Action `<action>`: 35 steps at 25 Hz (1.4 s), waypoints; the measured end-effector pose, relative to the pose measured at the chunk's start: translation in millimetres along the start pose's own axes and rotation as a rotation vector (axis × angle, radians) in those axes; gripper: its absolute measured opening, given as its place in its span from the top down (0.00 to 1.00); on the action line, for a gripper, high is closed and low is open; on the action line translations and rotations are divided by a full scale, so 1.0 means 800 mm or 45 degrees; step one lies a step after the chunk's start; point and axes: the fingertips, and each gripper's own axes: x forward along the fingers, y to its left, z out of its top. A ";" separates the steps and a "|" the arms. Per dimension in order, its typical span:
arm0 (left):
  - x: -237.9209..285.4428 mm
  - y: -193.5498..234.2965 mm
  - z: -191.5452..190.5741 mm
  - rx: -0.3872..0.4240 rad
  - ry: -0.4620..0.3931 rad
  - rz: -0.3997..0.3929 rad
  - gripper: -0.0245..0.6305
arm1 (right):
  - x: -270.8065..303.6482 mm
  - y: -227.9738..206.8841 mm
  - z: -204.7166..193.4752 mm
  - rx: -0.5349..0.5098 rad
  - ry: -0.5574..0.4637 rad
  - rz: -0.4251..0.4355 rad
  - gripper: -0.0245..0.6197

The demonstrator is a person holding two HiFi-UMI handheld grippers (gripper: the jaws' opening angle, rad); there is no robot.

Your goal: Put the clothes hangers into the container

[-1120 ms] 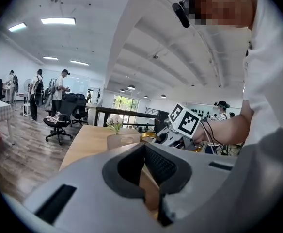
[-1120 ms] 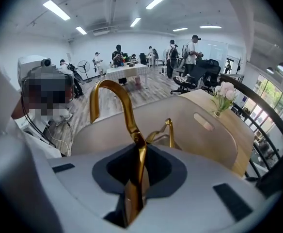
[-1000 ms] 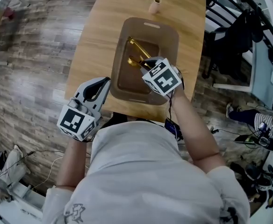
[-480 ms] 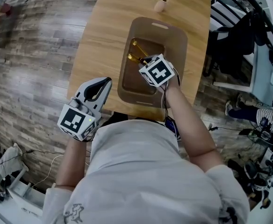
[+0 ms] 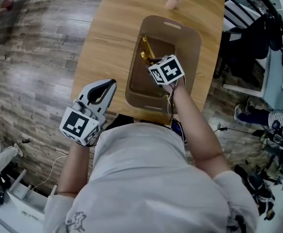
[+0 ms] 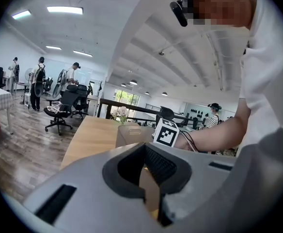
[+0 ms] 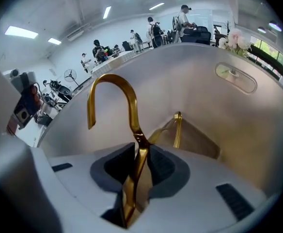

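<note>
A brown container point(image 5: 176, 25) stands on the wooden table point(image 5: 110, 33). My right gripper point(image 5: 157, 66) reaches down into it, and its jaws are opening. A gold clothes hanger point(image 7: 128, 97) stands between its fingers with its hook upward, and the pads no longer press on its neck. In the head view the gold hangers point(image 5: 148, 51) show at the container's far left side. Part of another gold hanger point(image 7: 177, 128) lies on the container floor. My left gripper point(image 5: 106, 85) hovers at the table's near edge, left of the container, slightly open with nothing in it point(image 6: 149, 171).
A small vase with flowers point(image 5: 173, 1) stands at the table's far edge beyond the container. Wooden floor lies to the left. Black racks and cables are on the right. Office chairs point(image 6: 64, 108) and people stand far off.
The right gripper has gone deeper into the container and toward its far side with the hanger. The left gripper has stayed where it was.
</note>
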 end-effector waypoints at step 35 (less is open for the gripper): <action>0.010 -0.140 0.010 0.111 -0.051 0.100 0.95 | -0.153 0.059 -0.041 -0.102 -0.361 0.196 0.69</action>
